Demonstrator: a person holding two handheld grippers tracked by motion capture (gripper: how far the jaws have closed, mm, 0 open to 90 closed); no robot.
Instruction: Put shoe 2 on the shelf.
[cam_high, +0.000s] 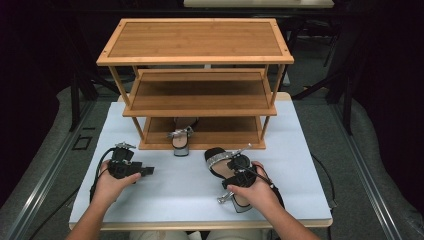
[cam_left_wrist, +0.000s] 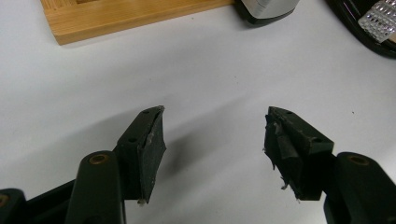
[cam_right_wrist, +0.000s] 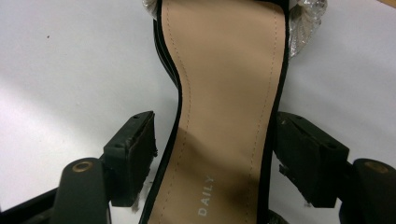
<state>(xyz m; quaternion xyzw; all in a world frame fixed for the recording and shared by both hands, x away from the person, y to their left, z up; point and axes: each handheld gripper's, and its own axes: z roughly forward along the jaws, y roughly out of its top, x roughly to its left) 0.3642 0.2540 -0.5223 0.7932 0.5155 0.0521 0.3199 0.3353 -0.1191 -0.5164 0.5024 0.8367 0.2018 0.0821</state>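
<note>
Our left gripper (cam_left_wrist: 215, 140) hangs released over the bare white counter (cam_high: 175, 190), the wooden rack (cam_high: 200, 95) ahead of it. Our right gripper (cam_right_wrist: 215, 154) straddles the black sandal (cam_right_wrist: 229, 112), jaws spread beside its insole; whether they touch it, we cannot tell.

Wooden rack (cam_high: 200, 95), matt white table (cam_high: 170, 187)

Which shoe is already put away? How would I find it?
Find the wooden shelf rack on the white table. On its lowest shelf stands a black sandal, heel poking out in front. Unlike the other sandal by the right claw, it sits on the rack.
</note>
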